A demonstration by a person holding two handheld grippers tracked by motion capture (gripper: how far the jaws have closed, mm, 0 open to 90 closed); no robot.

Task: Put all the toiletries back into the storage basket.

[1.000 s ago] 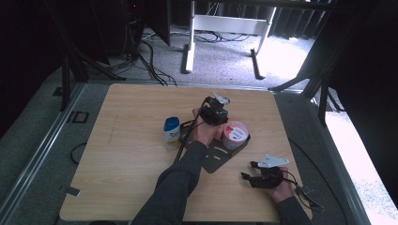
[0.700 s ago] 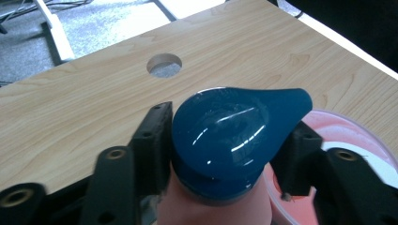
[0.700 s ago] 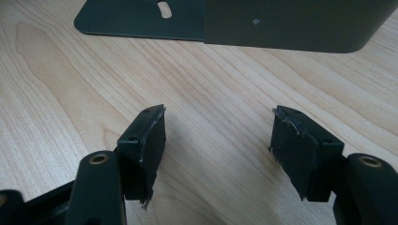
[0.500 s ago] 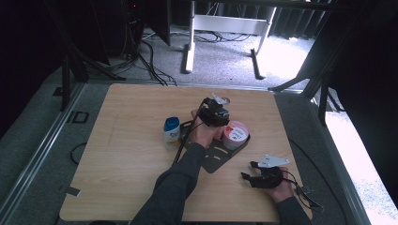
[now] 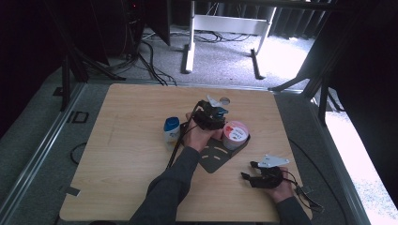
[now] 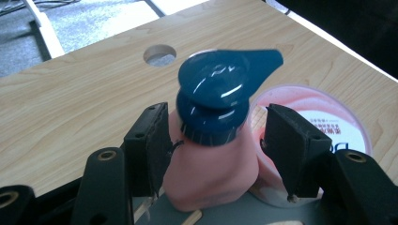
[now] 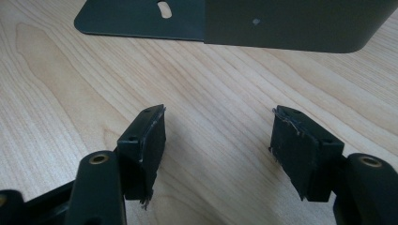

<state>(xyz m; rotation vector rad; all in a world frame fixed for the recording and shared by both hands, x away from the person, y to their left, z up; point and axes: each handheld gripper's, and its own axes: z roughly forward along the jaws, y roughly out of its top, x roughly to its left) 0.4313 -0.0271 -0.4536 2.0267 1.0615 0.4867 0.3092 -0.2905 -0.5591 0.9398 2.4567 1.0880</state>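
Note:
A pink pump bottle (image 6: 211,154) with a dark blue pump head (image 6: 220,84) stands upright at the edge of a dark grey tray (image 6: 244,213). My left gripper (image 6: 218,136) straddles it. Its jaws have just been opening: the left pad sits close against the bottle and the right pad stands off it. A pink-lidded tub (image 6: 324,117) sits right behind the bottle. From above, the left gripper (image 5: 213,115) is at mid-table beside the tub (image 5: 234,132). My right gripper (image 5: 248,169) rests near the front right, open with nothing between its jaws (image 7: 218,140), pointing at the tray (image 7: 281,21).
A small white bottle with a blue cap (image 5: 172,129) stands left of the left hand. A round hole (image 5: 225,100) pierces the tabletop beyond the left gripper. The tray (image 5: 213,157) lies between the two hands. Cables trail from both grippers toward the front edge.
The left hand with its gripper has shifted slightly by the pump bottle. The right hand has kept still.

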